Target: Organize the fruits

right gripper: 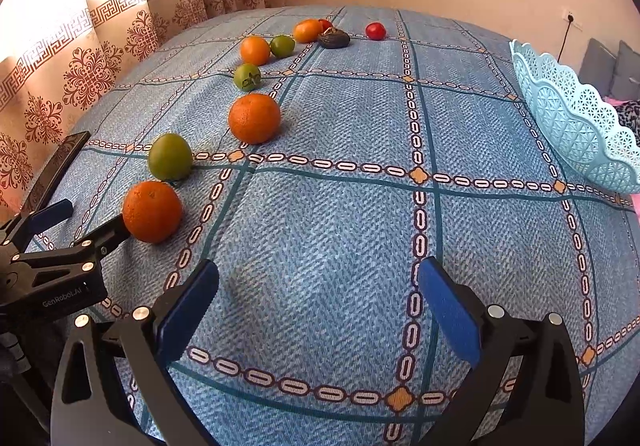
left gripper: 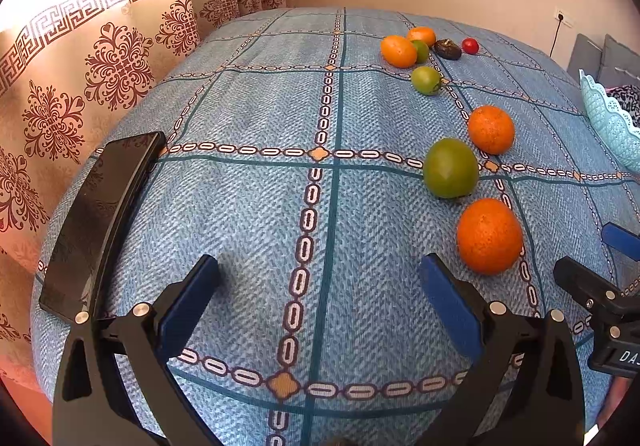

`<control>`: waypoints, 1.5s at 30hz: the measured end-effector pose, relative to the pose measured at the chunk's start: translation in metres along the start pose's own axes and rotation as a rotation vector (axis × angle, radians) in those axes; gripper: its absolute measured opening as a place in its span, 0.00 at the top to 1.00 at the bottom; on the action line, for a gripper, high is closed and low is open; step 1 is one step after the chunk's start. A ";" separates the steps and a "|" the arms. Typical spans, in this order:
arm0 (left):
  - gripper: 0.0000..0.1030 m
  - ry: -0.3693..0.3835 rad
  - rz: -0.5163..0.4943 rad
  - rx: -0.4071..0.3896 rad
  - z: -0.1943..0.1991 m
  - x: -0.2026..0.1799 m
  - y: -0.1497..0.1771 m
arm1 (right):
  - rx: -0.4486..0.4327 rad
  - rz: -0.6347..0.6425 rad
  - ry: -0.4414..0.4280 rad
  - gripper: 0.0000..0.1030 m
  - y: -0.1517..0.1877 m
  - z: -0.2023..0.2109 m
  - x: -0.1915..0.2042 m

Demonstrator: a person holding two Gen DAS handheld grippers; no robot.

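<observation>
Fruit lies loose in a row on the blue patterned tablecloth [right gripper: 340, 230]; nothing appears collected yet; your left gripper [left gripper: 320, 282] and right gripper [right gripper: 318, 286] hover empty, jaws spread. Next, close on the nearest round orange [right gripper: 152, 211]; the light-blue lattice plastic basket [right gripper: 576, 122] stands well apart to the right.

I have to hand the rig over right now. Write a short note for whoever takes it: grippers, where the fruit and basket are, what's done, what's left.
Left gripper: open, empty, low over the blue tablecloth.
Right gripper: open, empty, beside the left one.
Fruit: all loose on the cloth in a rough line running away from you; nearest orange sits just ahead of the left gripper, then a green fruit, another orange, and smaller pieces farther back, including a red tomato.
Basket: light blue, at the right edge; no fruit seen inside it.
Done: nothing visibly sorted.
Left: all the fruit.
</observation>
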State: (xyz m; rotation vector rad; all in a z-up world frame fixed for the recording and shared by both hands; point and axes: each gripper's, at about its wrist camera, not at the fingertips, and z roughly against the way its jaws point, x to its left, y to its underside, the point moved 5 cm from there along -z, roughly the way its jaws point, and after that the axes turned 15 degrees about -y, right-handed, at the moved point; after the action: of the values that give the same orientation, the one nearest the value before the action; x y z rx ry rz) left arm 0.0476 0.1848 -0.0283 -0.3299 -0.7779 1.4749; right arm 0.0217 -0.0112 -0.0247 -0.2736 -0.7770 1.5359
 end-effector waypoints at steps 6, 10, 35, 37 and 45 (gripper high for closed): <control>0.02 0.001 0.000 0.000 0.000 0.001 0.000 | -0.037 0.007 -0.004 0.05 -0.015 0.006 -0.001; 0.02 0.019 -0.002 -0.008 0.002 0.000 0.000 | -0.078 0.039 0.021 0.05 -0.024 0.012 -0.002; 0.02 0.151 -0.002 0.001 0.025 -0.011 -0.004 | -0.128 0.022 0.016 0.05 -0.047 0.014 -0.021; 0.04 0.178 0.003 0.000 0.027 -0.017 -0.008 | -0.136 0.018 0.018 0.05 -0.050 0.014 -0.024; 0.22 0.327 -0.041 0.014 0.037 -0.053 -0.018 | -0.140 -0.029 0.007 0.05 -0.057 0.013 -0.037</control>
State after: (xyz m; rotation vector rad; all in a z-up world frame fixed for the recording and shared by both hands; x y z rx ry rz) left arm 0.0421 0.1220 -0.0037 -0.5261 -0.5086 1.3438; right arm 0.0645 -0.0538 0.0096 -0.3693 -0.8809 1.4549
